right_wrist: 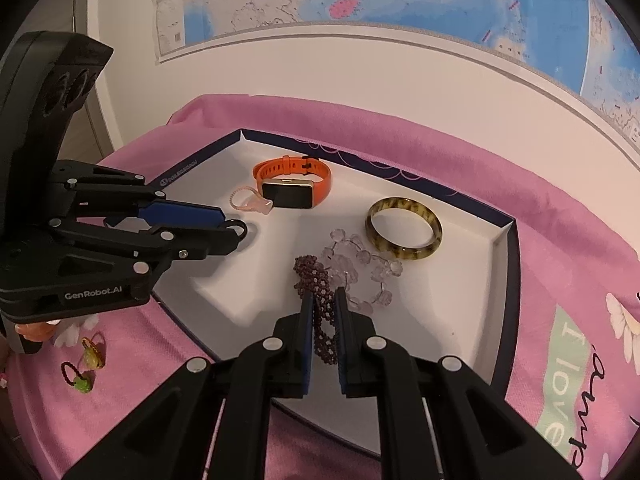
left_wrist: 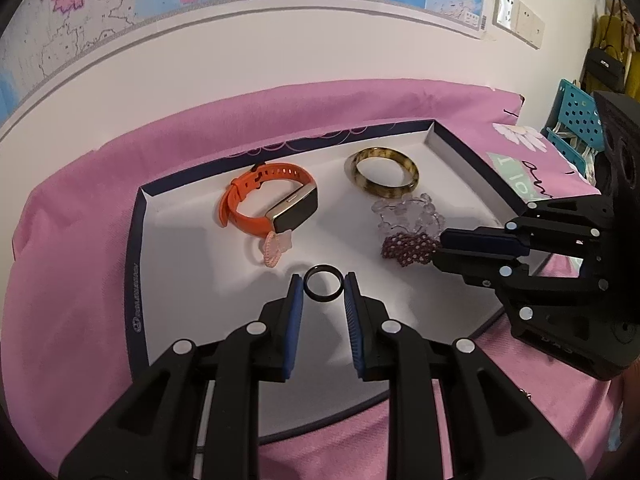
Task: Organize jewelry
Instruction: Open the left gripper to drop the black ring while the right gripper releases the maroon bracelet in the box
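- Clearly, in the left wrist view the left gripper (left_wrist: 323, 289) has its jaws narrow around a black ring (left_wrist: 323, 287), which sits between the blue pads (left_wrist: 295, 312) at their tips, over the near part of the white tray (left_wrist: 176, 248).
- Farther in lie an orange watch (left_wrist: 269, 202) and a pink loop (left_wrist: 275, 249) on the left, with a mottled bangle (left_wrist: 385, 175) and clear beads (left_wrist: 412, 212) on the right.
- At right, the right gripper (left_wrist: 438, 246) meets a purple bracelet (left_wrist: 408, 248) at its tips.
- Risk here: the ring is thin and caught only at the tips, so a small tilt could let it slip out and roll across the tray.
- From the right wrist view, the right gripper (right_wrist: 323, 312) has jaws nearly closed on the purple bracelet (right_wrist: 320, 308), which trails forward to the clear beads (right_wrist: 360, 268).
- The bangle (right_wrist: 405, 233) lies far right and the watch (right_wrist: 294, 186) far left; the left gripper (right_wrist: 236, 229) carries the ring (right_wrist: 239, 229).
- Risk here: the bracelet touches the beads, so it could snag and drag them.
- Small rings (right_wrist: 82, 364) lie on the pink cloth (right_wrist: 500, 168) outside the tray (right_wrist: 505, 236), near left.
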Motion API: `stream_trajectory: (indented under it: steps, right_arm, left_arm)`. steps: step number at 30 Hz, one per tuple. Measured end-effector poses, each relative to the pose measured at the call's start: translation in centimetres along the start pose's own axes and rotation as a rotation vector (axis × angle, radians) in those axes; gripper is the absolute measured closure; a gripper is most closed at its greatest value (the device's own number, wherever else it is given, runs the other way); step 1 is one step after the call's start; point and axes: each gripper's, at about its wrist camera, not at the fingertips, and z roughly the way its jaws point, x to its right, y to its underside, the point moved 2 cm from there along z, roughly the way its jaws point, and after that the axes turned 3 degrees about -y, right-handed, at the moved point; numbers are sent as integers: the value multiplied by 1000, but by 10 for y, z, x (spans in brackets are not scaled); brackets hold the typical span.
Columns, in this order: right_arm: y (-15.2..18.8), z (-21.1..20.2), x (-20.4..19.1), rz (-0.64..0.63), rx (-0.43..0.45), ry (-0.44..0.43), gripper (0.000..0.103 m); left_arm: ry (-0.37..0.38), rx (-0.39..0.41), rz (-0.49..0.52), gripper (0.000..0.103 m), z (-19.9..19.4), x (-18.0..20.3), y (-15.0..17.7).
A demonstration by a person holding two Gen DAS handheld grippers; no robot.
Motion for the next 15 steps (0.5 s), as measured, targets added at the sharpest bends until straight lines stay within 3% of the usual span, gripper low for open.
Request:
stream_trajectory:
  steps: [15]
  right_arm:
    - [0, -8, 6, 36, 23, 11, 89]
  left_arm:
    - [2, -34, -32, 81, 16, -7, 1]
